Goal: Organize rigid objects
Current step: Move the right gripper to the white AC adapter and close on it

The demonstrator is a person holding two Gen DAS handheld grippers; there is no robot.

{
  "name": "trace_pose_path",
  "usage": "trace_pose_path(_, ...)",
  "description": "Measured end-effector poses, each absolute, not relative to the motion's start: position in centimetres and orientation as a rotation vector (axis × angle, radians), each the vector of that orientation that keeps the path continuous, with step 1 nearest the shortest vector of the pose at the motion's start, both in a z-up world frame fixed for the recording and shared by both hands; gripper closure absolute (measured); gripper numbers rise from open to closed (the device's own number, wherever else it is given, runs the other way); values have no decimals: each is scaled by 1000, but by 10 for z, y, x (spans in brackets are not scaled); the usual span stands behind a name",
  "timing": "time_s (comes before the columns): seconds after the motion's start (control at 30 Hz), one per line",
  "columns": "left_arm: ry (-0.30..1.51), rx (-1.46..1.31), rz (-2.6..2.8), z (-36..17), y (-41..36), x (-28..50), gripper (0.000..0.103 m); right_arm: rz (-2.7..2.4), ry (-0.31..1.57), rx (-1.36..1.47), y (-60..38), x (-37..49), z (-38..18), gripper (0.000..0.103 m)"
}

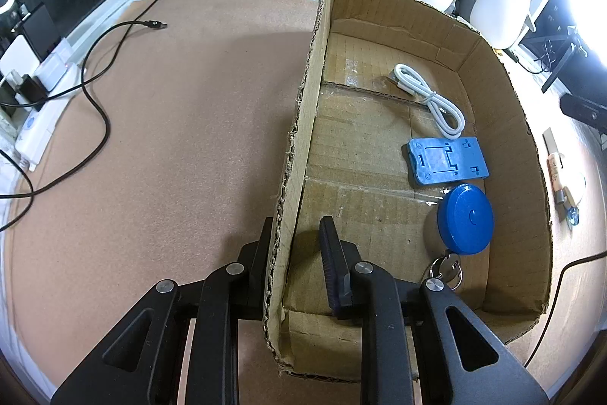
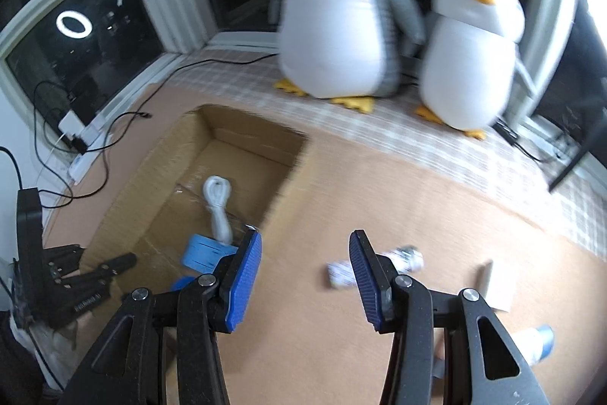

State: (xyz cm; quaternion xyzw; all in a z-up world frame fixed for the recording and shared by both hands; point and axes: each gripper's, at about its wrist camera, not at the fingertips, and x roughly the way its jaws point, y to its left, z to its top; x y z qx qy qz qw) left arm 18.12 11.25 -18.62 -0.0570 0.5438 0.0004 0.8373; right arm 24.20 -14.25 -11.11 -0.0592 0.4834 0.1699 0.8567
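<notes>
The right gripper (image 2: 305, 276) hangs with its jaws spread wide and nothing between them, poised over the brown board surface (image 2: 341, 348) just short of a small white cylinder (image 2: 379, 266), blurred, that lies on its side beside the right pad. To take it well, I judge the pads should straddle the cylinder across its round body, not along it, and close slowly — a smooth tube like that may roll or squirt out. The left gripper (image 1: 296, 253) straddles the near side wall of the cardboard box (image 1: 303, 124), one finger outside and one inside; there is a gap at the inner finger, so I cannot tell whether it actually pinches the wall. The box is raw corrugated card with ragged torn edges. Inside lie a coiled white cable (image 1: 432, 97), a flat blue plastic stand (image 1: 447, 160) and a glossy blue disc (image 1: 466, 219) with keys (image 1: 447, 270) — hard, smooth pieces
</notes>
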Motion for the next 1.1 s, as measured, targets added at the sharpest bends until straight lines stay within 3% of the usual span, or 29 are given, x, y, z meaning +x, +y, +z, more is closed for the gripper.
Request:
trace_pose_path(0.17,1151,-122,2,-186,112,181,82,266,1033,-109,-188,243,-113,54)
trace_pose_path(0.6,1151,-121,1,-186,112,181,82,80,1159,-25,-281,270,-146,54)
trace_pose_path(1.1,1151,-121,1,-186,112,181,82,17,1246,-7,-301,294,-177,54)
